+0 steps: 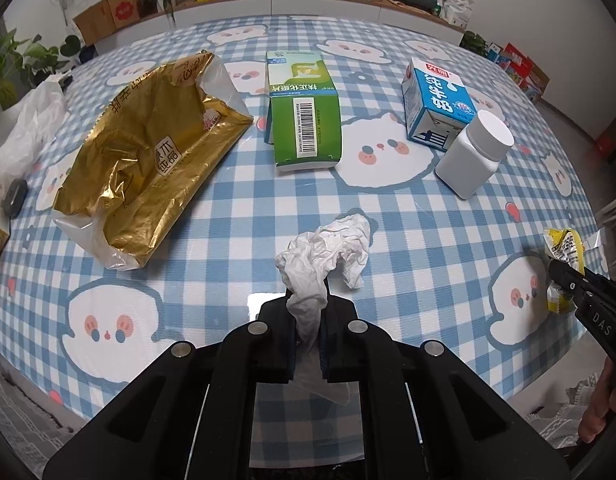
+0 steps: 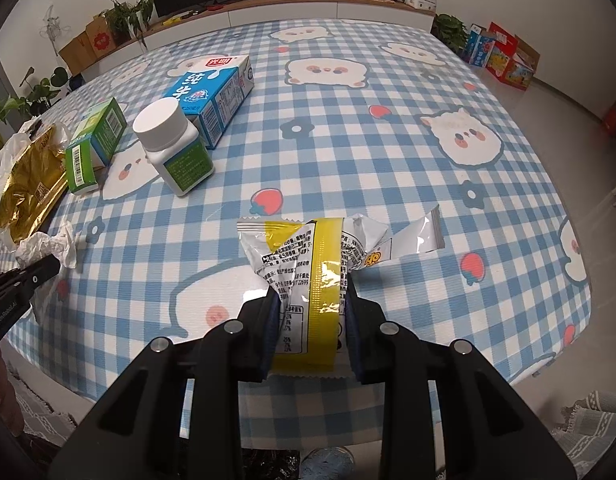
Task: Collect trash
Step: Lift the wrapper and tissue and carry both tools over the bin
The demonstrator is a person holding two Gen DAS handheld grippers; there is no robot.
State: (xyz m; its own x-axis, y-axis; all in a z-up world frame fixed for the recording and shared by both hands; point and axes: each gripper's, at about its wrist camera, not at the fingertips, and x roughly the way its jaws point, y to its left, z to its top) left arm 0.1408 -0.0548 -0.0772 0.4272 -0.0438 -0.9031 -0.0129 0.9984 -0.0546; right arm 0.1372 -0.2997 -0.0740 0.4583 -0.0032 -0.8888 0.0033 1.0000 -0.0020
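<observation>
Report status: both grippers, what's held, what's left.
Left gripper shut on crumpled tissue. Right gripper shut on yellow snack wrapper. Gold bag, green box, milk carton, white bottle remain.

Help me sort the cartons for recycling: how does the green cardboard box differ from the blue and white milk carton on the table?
The green cardboard box shows a barcode panel on top; the blue and white milk carton shows large white lettering. The green box looks open and hollow at its left side; the milk carton looks closed. A white plastic bottle sits right beside the milk carton, while the green box stands apart. Both lie on their sides on the checked tablecloth, held by neither claw.
</observation>
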